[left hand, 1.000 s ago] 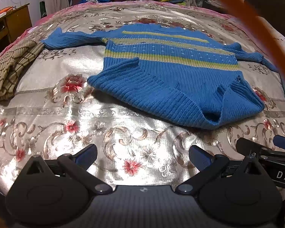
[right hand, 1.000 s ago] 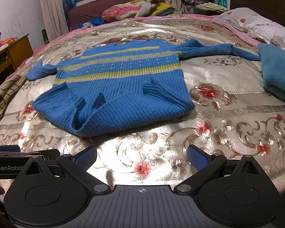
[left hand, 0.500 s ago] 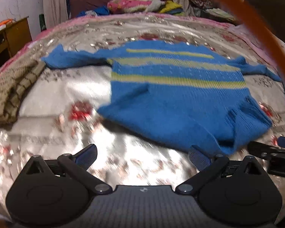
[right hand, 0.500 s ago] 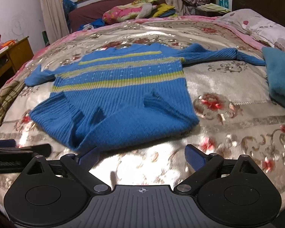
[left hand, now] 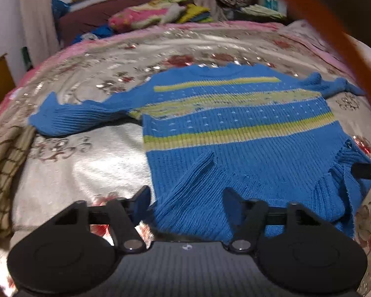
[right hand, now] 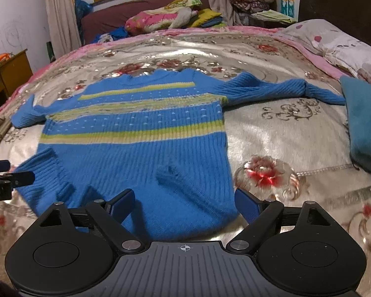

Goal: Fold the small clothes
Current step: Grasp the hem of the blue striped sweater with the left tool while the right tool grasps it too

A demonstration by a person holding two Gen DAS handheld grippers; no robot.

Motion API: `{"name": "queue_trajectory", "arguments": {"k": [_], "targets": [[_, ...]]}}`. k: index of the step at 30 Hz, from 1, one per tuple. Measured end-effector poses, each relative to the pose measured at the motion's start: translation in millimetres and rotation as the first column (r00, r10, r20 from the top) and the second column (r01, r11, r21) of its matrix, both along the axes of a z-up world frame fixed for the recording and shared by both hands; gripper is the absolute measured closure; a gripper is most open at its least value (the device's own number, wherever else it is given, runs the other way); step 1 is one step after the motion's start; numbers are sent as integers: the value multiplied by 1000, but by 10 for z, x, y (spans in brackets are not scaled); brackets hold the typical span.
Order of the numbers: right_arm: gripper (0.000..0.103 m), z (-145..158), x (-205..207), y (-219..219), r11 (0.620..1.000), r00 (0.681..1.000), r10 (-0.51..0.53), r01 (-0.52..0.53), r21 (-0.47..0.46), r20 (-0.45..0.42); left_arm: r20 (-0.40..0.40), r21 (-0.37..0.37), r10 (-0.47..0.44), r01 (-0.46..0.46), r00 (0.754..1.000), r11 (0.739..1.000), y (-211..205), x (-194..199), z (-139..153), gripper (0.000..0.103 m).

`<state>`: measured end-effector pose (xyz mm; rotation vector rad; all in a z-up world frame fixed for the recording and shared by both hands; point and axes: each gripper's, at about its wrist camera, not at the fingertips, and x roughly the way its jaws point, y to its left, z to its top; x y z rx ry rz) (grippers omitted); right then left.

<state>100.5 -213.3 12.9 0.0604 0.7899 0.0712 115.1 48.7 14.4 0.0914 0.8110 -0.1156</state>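
A blue knit sweater (left hand: 235, 153) with yellow-green stripes lies spread face up on the bed, sleeves out to both sides; it also shows in the right wrist view (right hand: 136, 148). Its hem nearest me is rumpled. My left gripper (left hand: 186, 201) is open, its fingers straddling the hem's left corner. My right gripper (right hand: 184, 201) is open, its fingers straddling the hem's right corner. Each gripper's tip shows at the edge of the other view.
The bed has a shiny floral cover (right hand: 284, 128). A brown checked cloth (left hand: 5, 163) lies at the left, a teal folded cloth (right hand: 366, 128) at the right. A pillow (right hand: 346, 47) and piled bedding (right hand: 170, 17) lie beyond. An orange strap (left hand: 334, 32) crosses the left view.
Both grippers have moved forward from the bare cover to the sweater's hem, which now lies between their open fingers.
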Motion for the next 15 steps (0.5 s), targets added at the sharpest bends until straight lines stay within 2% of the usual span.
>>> {"name": "queue_trajectory", "arguments": {"k": [3, 6, 10, 11, 12, 13, 14, 15], "targets": [[15, -67, 106, -55, 1000, 1000, 8, -8, -7, -23, -11, 18, -25, 25, 1000, 1000, -9, 59, -49, 43], [21, -130, 176, -84, 999, 998, 30, -30, -13, -47, -21, 17, -49, 50, 999, 999, -1, 97, -82, 46], [35, -148, 254, -40, 994, 993, 106, -107, -8, -49, -35, -29, -67, 66, 997, 997, 67, 164, -79, 50], [46, -146, 270, -25, 992, 991, 126, -127, -8, -48, -38, -39, -69, 67, 997, 997, 86, 187, -75, 52], [51, -139, 296, -16, 989, 988, 146, -146, -1, -51, -42, -49, -71, 69, 997, 996, 103, 203, -70, 54], [64, -125, 315, -13, 988, 986, 157, -157, 8, -55, -48, -60, -79, 76, 996, 995, 114, 209, -69, 55], [82, -105, 325, -13, 986, 984, 168, -167, 21, -60, -54, -66, -88, 85, 995, 994, 120, 222, -70, 60], [89, -89, 343, -22, 982, 981, 183, -180, 47, -69, -59, -70, -102, 98, 993, 993, 115, 220, -73, 63]]}}
